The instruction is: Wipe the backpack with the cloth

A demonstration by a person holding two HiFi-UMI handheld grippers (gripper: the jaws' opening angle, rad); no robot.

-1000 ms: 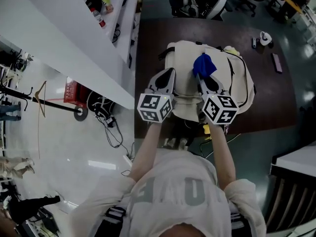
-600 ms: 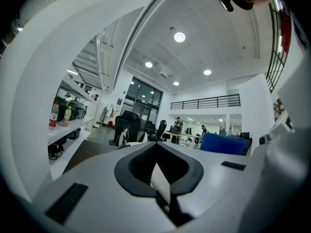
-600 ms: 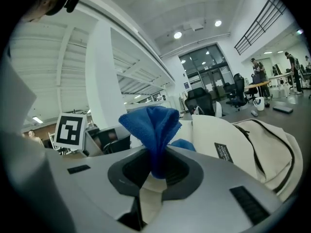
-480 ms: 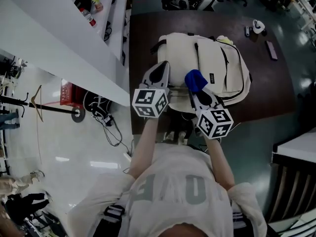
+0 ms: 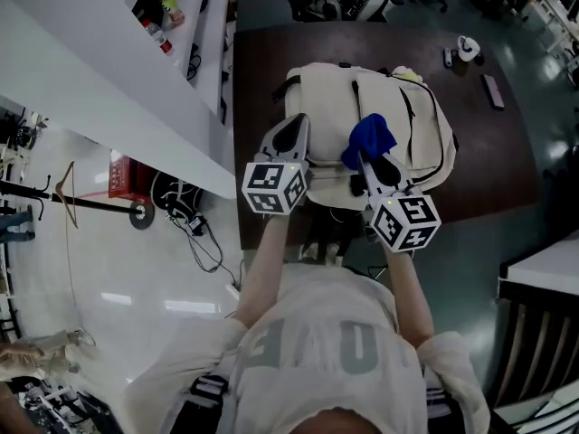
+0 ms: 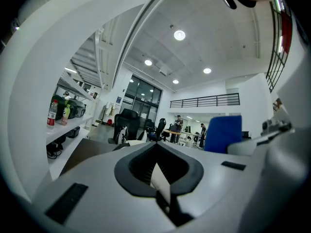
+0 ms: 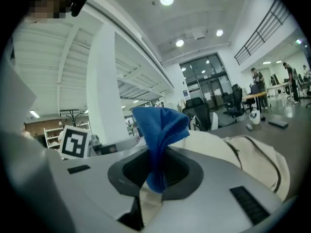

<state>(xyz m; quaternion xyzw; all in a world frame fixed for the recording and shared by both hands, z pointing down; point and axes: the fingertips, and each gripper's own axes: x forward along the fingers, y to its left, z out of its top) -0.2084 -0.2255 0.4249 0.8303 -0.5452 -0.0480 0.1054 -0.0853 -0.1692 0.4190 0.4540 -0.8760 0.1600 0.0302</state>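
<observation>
Backpack (image 5: 330, 93): cream, lying flat on the dark brown bench (image 5: 271, 52). Cloth (image 5: 369, 136): blue, bunched, standing up from the right gripper (image 5: 366, 159), whose jaws are pinched tight on it, above the backpack's near right part. Left gripper (image 5: 297, 125): jaws brought together, nothing gripped, over the backpack's near left edge. White shelf (image 5: 109, 70) to the left.

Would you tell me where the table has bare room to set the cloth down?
Widest free patch: the table right of the backpack, nearer than the small objects at its far corner. A narrow strip runs along the backpack's left side. The near edge is crowded by the left gripper and the right gripper holding the cloth.
</observation>
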